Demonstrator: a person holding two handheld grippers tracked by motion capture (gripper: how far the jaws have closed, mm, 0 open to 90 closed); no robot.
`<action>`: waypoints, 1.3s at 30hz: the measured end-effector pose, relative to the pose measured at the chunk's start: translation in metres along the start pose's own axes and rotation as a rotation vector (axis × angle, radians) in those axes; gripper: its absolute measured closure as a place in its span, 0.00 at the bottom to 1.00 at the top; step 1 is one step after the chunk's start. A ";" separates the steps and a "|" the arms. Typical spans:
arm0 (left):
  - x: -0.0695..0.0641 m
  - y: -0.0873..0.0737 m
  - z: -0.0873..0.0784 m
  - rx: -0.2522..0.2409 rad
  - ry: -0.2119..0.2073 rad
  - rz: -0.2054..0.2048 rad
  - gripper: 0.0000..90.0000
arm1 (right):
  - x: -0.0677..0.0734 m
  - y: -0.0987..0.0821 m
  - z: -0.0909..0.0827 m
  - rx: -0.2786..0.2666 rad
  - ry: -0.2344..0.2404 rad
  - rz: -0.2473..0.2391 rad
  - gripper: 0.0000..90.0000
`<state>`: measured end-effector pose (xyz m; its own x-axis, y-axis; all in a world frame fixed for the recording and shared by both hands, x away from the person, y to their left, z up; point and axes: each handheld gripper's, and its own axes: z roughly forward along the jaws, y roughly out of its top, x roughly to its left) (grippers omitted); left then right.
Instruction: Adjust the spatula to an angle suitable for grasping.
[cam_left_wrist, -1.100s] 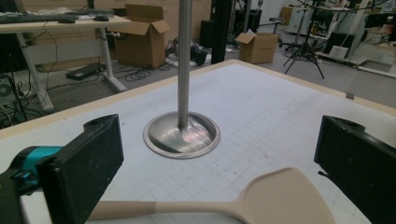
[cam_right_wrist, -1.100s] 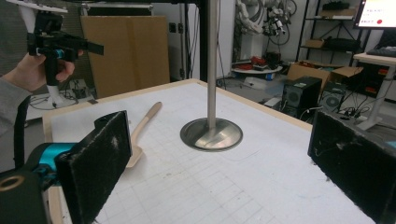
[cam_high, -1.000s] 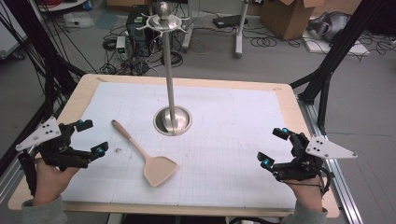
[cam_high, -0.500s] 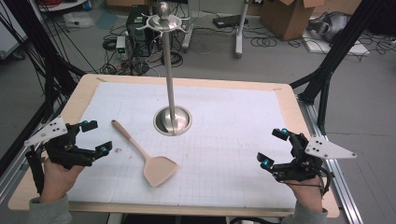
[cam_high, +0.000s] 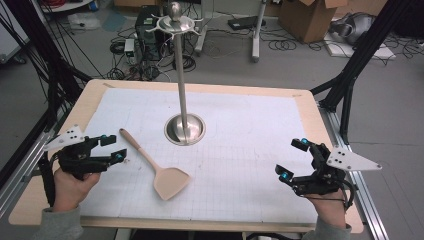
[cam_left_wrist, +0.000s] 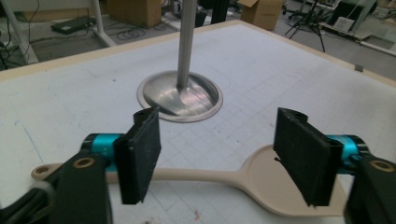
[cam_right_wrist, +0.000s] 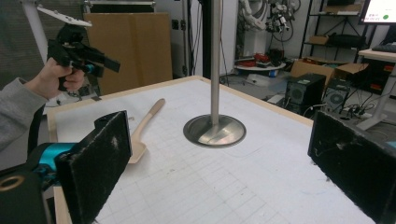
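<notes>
A beige spatula (cam_high: 156, 166) lies flat on the white grid mat (cam_high: 240, 150), handle toward the far left, blade toward the near edge. My left gripper (cam_high: 112, 147) hovers just left of the handle, apart from it. In the left gripper view its jaws (cam_left_wrist: 219, 140) frame the spatula (cam_left_wrist: 201, 176) lying below and beyond them. They have just been closing but still stand open, with nothing pressed between the pads. My right gripper (cam_high: 292, 159) is held open near the table's right front, its wide jaws (cam_right_wrist: 224, 163) empty. From there I see the left gripper (cam_right_wrist: 100, 63) raised above the spatula (cam_right_wrist: 147, 119).
A tall metal stand (cam_high: 182, 85) with a round base (cam_high: 185, 128) and hooks at its top rises from the middle of the mat. The wooden table edge (cam_high: 200, 89) borders the mat. Black frame legs, cables and cardboard boxes (cam_high: 310, 17) surround the table.
The left gripper has edged right toward the spatula handle, and its jaws have narrowed. The right gripper, spatula and stand have not moved.
</notes>
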<state>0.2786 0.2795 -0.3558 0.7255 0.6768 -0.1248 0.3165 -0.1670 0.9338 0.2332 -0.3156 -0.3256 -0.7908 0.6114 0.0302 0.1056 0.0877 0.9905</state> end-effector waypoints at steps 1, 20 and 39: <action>0.001 -0.001 0.002 0.008 0.004 -0.004 0.41 | 0.000 0.000 0.000 0.001 0.001 0.000 0.06; 0.000 -0.016 0.040 0.113 0.056 -0.016 0.87 | 0.001 -0.002 -0.004 0.007 -0.004 0.003 0.06; -0.004 -0.030 0.071 0.157 0.051 -0.040 0.99 | 0.004 -0.002 -0.005 0.019 -0.004 -0.014 0.06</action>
<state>0.3099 0.2305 -0.4070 0.6796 0.7201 -0.1398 0.4392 -0.2468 0.8638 0.2266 -0.3176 -0.3265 -0.7898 0.6132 0.0154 0.1055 0.1111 0.9882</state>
